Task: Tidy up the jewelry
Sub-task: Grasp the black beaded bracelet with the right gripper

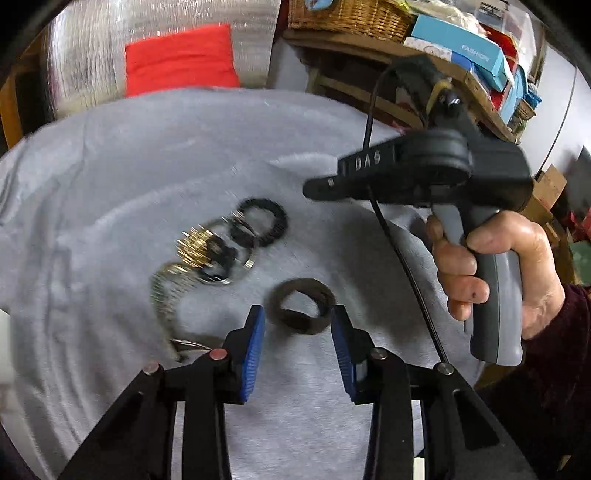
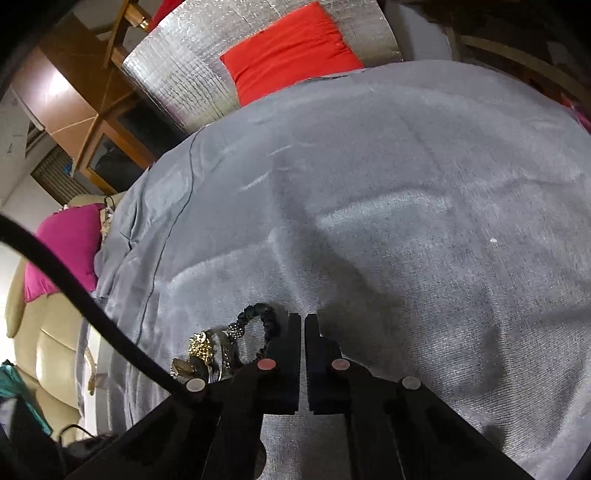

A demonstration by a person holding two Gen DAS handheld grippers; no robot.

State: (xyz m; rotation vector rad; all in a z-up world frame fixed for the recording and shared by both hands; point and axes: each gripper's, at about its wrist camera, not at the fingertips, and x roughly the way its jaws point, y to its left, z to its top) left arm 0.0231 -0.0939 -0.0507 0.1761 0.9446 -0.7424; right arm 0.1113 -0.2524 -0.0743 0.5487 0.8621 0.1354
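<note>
A dark brown bangle lies on the grey cloth, just ahead of my open left gripper, between its blue pads. Beyond it is a pile of jewelry: a black beaded bracelet, silver rings, a gold spiky piece and a metal-strap watch. My right gripper hovers above the cloth at the right, held by a hand, with nothing in it. In the right wrist view my right gripper is shut and empty; the jewelry pile sits just left of its fingers.
A silver foil panel with a red cushion stands behind the cloth. Wooden shelves with a wicker basket and boxes are at the right. A beige armchair with a pink cushion is at the left.
</note>
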